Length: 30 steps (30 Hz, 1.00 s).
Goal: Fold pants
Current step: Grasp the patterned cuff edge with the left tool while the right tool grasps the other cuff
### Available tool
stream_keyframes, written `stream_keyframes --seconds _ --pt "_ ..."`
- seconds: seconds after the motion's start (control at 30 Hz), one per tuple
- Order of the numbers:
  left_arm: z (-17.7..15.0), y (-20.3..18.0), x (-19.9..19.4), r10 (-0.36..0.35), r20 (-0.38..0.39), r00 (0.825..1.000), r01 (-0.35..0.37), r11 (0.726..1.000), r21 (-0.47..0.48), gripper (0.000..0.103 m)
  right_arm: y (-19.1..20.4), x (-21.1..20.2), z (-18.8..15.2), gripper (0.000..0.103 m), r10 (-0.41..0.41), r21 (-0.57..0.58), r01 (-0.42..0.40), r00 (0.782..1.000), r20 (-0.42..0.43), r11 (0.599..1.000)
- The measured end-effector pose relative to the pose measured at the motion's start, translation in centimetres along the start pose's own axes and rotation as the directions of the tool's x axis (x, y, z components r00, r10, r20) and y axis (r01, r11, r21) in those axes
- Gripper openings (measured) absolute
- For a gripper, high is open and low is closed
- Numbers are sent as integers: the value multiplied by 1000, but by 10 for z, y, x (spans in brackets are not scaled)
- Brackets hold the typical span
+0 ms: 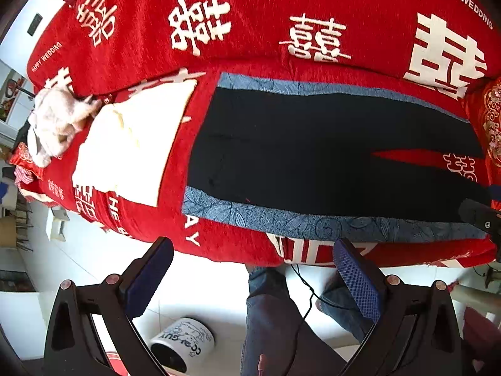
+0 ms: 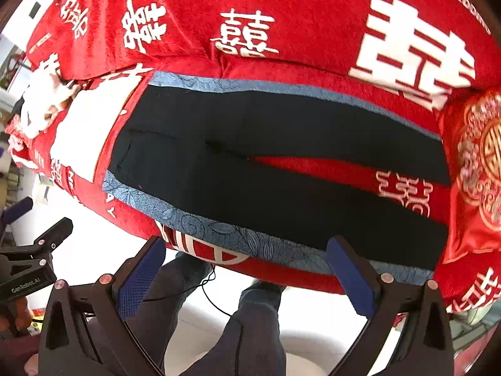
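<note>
Item: black, flat-spread fabric pants point(image 1: 313, 144), lying lengthwise on a blue leaf-patterned cloth point(image 1: 281, 219) that covers part of a red velvet sofa cover with white double-happiness characters point(image 1: 250, 15). Waist end lies toward the left, the two legs run right and part in a narrow V that shows red between them.

Left claw point(image 1: 250, 275): wide open, holding nothing, hovering off the sofa's near edge, apart from the pants.

Right claw point(image 2: 244, 269): wide open, empty, near the blue cloth's front border beside the near leg.

Also present: cream folded cloth point(image 1: 131, 144) and pale fluffy bundle point(image 1: 56, 122) to the left; white printed mug point(image 1: 184, 344) on the floor.

Step in hand, as judged: first fold, not yet begun. Advice: pinch only the near leg's outer edge, one claw near the waist and one near the hem, avoid catching the blue cloth beneath, lift both together and lay the leg squarely onto the far leg.
</note>
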State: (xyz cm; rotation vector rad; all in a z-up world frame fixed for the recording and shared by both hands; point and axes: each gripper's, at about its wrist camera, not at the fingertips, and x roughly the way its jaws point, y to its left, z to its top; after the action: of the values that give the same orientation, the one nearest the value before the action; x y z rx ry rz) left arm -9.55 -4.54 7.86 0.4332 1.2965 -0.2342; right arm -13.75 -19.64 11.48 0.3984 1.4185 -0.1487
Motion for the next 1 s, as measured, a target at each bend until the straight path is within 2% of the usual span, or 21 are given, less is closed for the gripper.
stream_keyframes --seconds 0.17,0.3,0.37,0.5,0.63,0.7,0.8,0.87,0.9,0.93,1.0 --pt "3 25 21 -63 -21 998 62 998 -31 103 -1 9 -10 103 40 89 -40 999 3 995" --pt "5 55 56 -119 -73 990 114 991 -69 103 16 35 -20 103 129 176 -123 991 -23 977" --pt "4 72 78 -153 -85 985 146 985 -88 103 31 60 -27 103 252 239 -236 967 -40 942" --pt "0 91 123 -193 -124 973 181 978 -102 103 62 117 -38 103 400 325 -361 915 -61 874" --pt "-8 107 166 -227 -124 966 211 969 -128 103 93 181 -48 103 551 410 -486 833 -50 772" --pt "-12 117 186 -283 -106 953 261 947 -187 103 106 213 -53 103 594 429 -521 803 -48 738" --pt "-15 127 210 -346 -82 935 317 915 -251 103 114 252 -58 97 632 456 -557 775 -15 694" --pt "-17 128 225 -382 -72 921 350 897 -271 99 114 265 -58 75 657 476 -584 753 17 657" --pt "-17 128 230 -400 -71 914 367 888 -278 94 112 275 -61 74 663 491 -588 748 29 642" --pt "-17 127 236 -427 -73 901 391 874 -287 87 111 282 -65 74 668 503 -594 743 44 628" --pt "-18 128 243 -485 -68 872 443 840 -314 87 106 290 -72 73 674 514 -611 734 83 602"
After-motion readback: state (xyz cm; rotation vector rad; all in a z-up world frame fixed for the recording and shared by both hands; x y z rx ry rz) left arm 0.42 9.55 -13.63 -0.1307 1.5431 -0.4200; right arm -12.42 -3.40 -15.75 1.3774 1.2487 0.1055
